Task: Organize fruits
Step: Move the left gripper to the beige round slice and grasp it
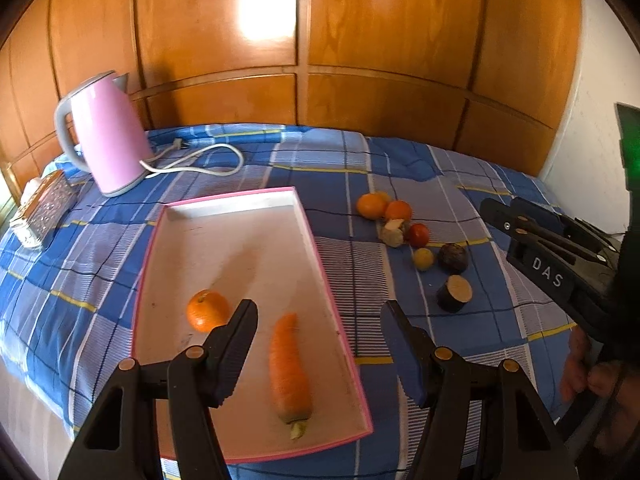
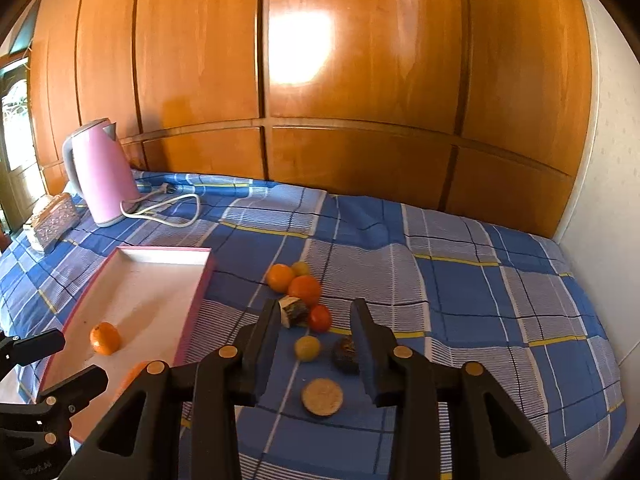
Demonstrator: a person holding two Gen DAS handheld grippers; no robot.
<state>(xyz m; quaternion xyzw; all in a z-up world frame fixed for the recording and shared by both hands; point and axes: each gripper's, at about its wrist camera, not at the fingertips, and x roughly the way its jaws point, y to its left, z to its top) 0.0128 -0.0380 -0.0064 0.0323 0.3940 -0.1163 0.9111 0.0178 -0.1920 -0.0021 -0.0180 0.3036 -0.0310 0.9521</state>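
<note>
Your right tool (image 2: pixel 316 354), jaws apart and empty, hovers over the loose fruit pile (image 2: pixel 306 304), nearer than your left.

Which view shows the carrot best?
The left wrist view: the whole carrot lies in the tray, unhidden. The right wrist view shows only a small orange part behind the right gripper's frame.

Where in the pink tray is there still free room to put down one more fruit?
The far half of the pink tray, toward the kettle, is bare. The near half holds an orange by the left wall and a carrot along the right wall. Outside, the loose fruit cluster crowds the cloth to the right of the tray.
</note>
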